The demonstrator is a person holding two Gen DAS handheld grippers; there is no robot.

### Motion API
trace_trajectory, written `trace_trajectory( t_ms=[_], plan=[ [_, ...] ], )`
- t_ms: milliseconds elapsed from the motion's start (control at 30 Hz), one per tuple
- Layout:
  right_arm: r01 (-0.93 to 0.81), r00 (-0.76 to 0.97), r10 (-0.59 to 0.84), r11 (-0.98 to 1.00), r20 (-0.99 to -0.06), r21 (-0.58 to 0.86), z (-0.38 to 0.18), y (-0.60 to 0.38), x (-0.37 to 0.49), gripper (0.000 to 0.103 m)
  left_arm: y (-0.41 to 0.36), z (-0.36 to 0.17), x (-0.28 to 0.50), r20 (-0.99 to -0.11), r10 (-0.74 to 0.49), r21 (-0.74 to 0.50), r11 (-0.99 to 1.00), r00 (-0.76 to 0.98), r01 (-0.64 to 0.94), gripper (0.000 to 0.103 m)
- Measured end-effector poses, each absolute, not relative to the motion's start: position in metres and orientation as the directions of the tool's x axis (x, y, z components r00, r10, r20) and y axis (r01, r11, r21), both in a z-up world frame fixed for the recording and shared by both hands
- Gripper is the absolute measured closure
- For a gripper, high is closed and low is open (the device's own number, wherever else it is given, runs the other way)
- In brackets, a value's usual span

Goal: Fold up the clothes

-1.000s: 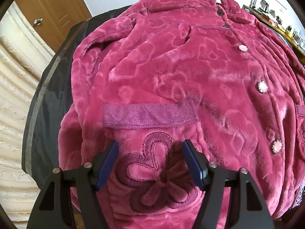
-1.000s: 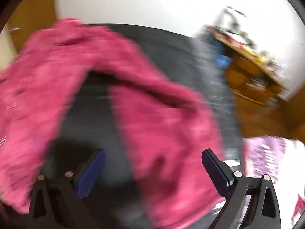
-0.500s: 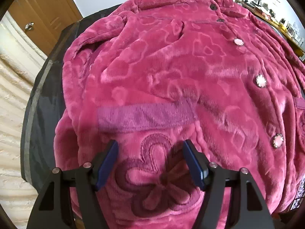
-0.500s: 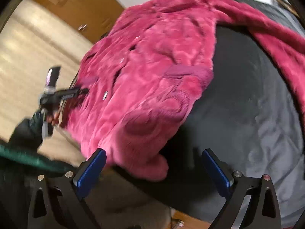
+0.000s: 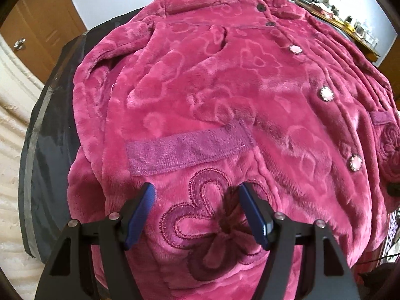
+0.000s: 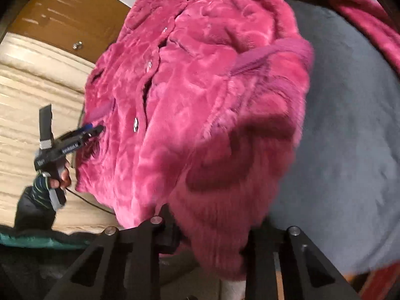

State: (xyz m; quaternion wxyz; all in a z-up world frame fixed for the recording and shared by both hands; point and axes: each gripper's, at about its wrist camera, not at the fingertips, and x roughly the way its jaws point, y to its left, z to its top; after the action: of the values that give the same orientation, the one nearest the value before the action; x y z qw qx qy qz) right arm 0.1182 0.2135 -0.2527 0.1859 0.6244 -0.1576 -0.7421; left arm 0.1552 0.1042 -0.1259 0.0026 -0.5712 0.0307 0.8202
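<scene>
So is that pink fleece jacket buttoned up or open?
Partly buttoned: the jacket has three shiny buttons fastened down its front; the top near the collar looks undone.

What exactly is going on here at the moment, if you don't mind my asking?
A person is folding a pink fleece jacket spread over a dark sheet. The left gripper hovers open over the flower pocket. The right gripper has closed in on the jacket's lower corner; its fingers are hidden by the fabric.

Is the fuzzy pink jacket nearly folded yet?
Not yet. The pink jacket lies spread out, front up and buttoned, on the dark cover. The left gripper is open over the flower pocket. The right gripper is at the hem; its grip is hidden. No fold shows yet.
</scene>
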Motion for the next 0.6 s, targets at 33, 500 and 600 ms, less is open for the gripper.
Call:
trace_trajectory(
  t_ms=[33, 500, 600],
  plan=[
    [0.081, -0.15, -0.453, -0.891, -0.879, 0.446, -0.248, 0.214, 0.124, 0.078, 0.104, -0.127, 0.155, -0.937, -0.024, 0.043, -0.998, -0.348, -0.047, 0.029],
    [-0.007, -0.274, -0.009, -1.0, -0.962, 0.011, -0.226, 0.215, 0.155, 0.072, 0.072, -0.142, 0.174, -0.926, 0.006, 0.085, -0.971, -0.379, -0.223, 0.026],
    [0.06, -0.359, 0.021, -0.997, -0.933, -0.046, -0.207, 0.184, 0.152, 0.035, 0.072, -0.147, 0.178, -0.923, 0.011, 0.097, -0.961, -0.386, -0.26, 0.026]
  ],
)
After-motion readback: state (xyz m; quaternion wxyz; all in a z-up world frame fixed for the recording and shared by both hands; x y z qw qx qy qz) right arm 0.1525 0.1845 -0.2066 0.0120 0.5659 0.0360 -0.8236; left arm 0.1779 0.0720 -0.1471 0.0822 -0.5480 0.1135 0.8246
